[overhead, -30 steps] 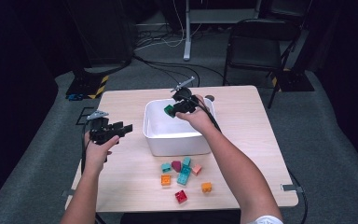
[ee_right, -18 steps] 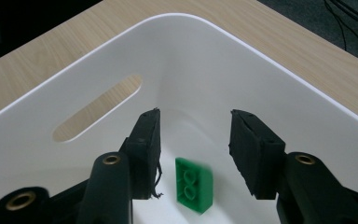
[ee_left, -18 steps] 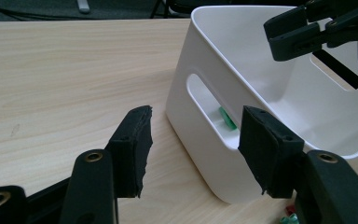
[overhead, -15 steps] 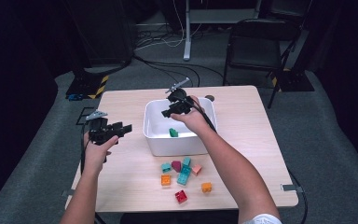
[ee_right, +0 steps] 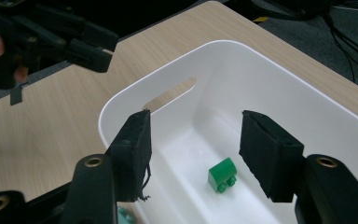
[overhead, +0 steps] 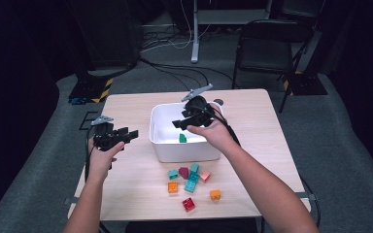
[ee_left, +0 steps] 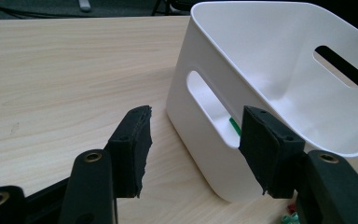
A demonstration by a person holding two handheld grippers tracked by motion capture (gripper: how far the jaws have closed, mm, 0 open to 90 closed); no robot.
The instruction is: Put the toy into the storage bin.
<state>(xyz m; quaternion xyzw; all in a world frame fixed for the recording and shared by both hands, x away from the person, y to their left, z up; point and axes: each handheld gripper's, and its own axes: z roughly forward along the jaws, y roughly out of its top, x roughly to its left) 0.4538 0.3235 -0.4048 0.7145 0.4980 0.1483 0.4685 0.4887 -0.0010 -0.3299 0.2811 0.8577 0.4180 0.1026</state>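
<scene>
Green brick (ee_right: pixel 223 175) lies loose on the floor of the white bin (overhead: pixel 162 145); our right gripper (overhead: pixel 190 122) hangs above it, jaws just opened, empty. Our left gripper (overhead: pixel 125 135) is spread, empty, beside the bin.

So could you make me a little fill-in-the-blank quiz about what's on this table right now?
1. The green block lies inside the white ____.
2. The right hand-held gripper hangs above the bin with its jaws ____.
3. The loose blocks lie on the table between the bin and the ____.
4. The block nearest the table's front edge, beside the orange ones, is ____.

Missing words: bin; open; person; red
</scene>
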